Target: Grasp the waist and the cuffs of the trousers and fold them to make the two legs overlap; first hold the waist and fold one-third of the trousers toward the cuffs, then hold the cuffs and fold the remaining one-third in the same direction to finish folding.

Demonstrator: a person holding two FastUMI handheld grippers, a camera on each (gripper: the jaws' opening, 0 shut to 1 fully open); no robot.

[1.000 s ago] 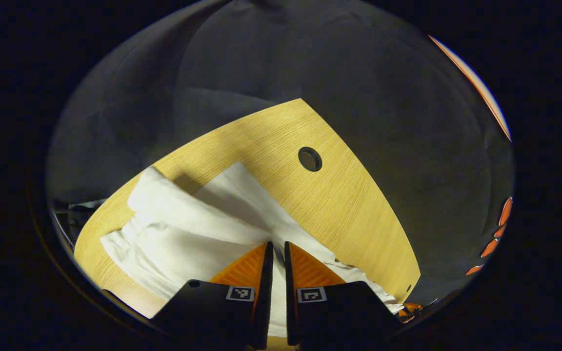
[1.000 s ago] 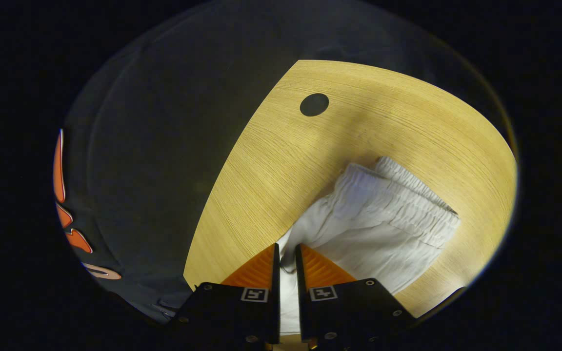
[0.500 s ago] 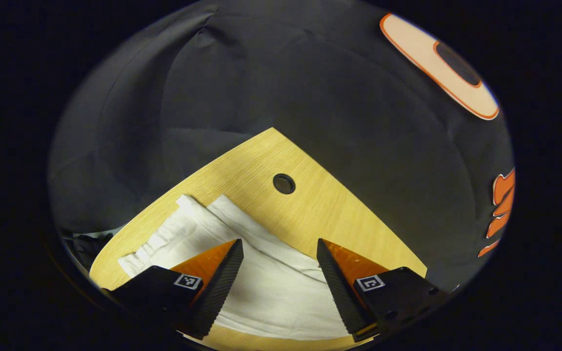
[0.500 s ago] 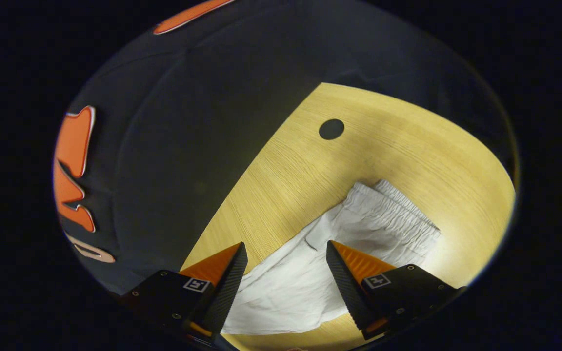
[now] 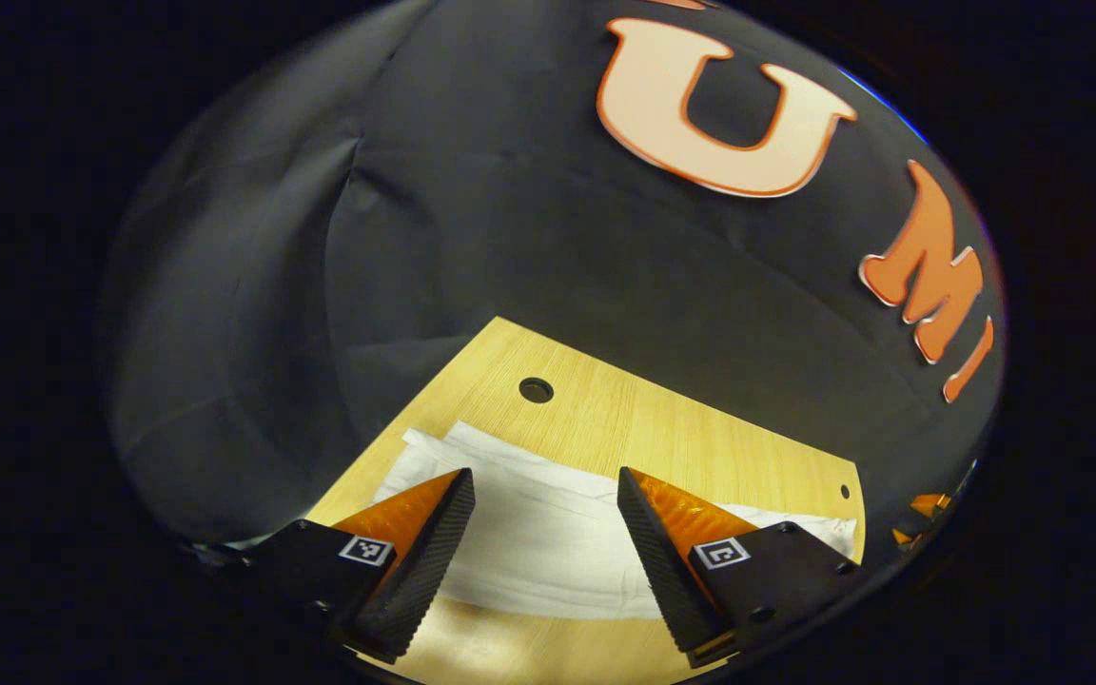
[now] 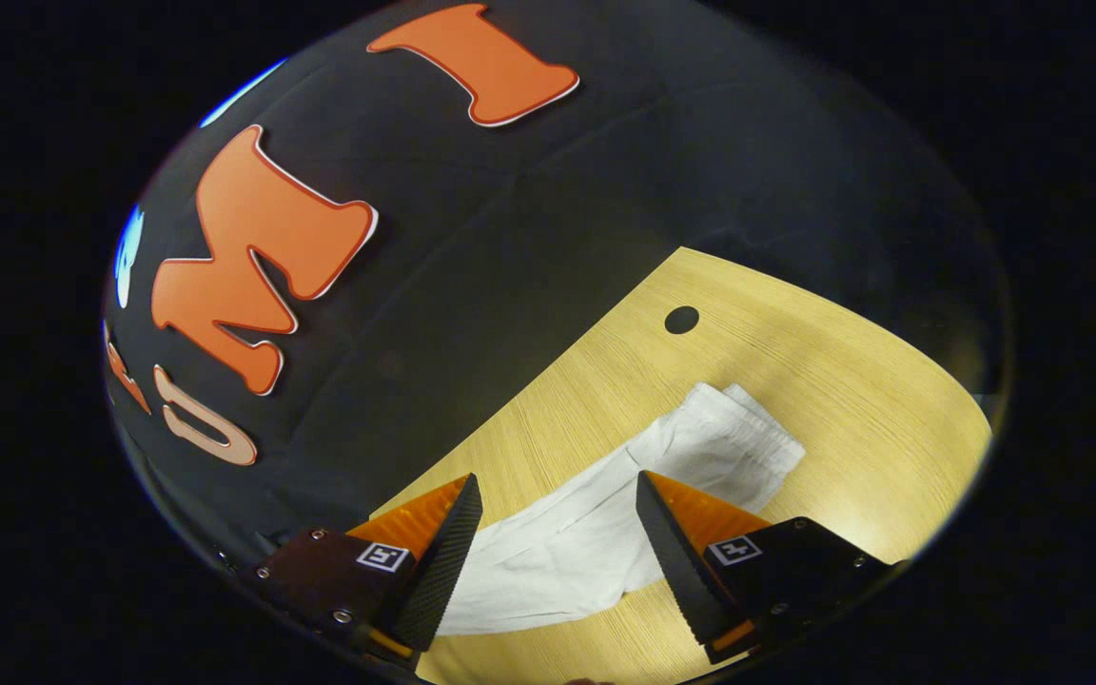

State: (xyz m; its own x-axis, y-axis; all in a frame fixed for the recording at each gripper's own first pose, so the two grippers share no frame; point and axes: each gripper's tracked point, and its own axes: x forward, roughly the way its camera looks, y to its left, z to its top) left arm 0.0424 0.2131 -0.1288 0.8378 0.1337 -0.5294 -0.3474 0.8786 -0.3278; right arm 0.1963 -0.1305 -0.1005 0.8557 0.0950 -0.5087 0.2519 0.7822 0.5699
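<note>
Both grippers had let go and lifted, so the left gripper (image 5: 546, 518) and right gripper (image 6: 559, 518) hung spread above the trousers (image 6: 605, 514) lying near the table's hole (image 6: 682, 320) (next regrip should probably pinch edges squarely).

Left gripper (image 5: 546, 518) raised above the wooden table (image 5: 700, 447), fingers spread wide with nothing between them. White trousers (image 5: 548, 542) folded flat on the table beyond the fingertips, lying crosswise. Round hole (image 5: 536, 389) in the tabletop just past the trousers. Black cloth wall (image 5: 472, 219) behind.
</note>
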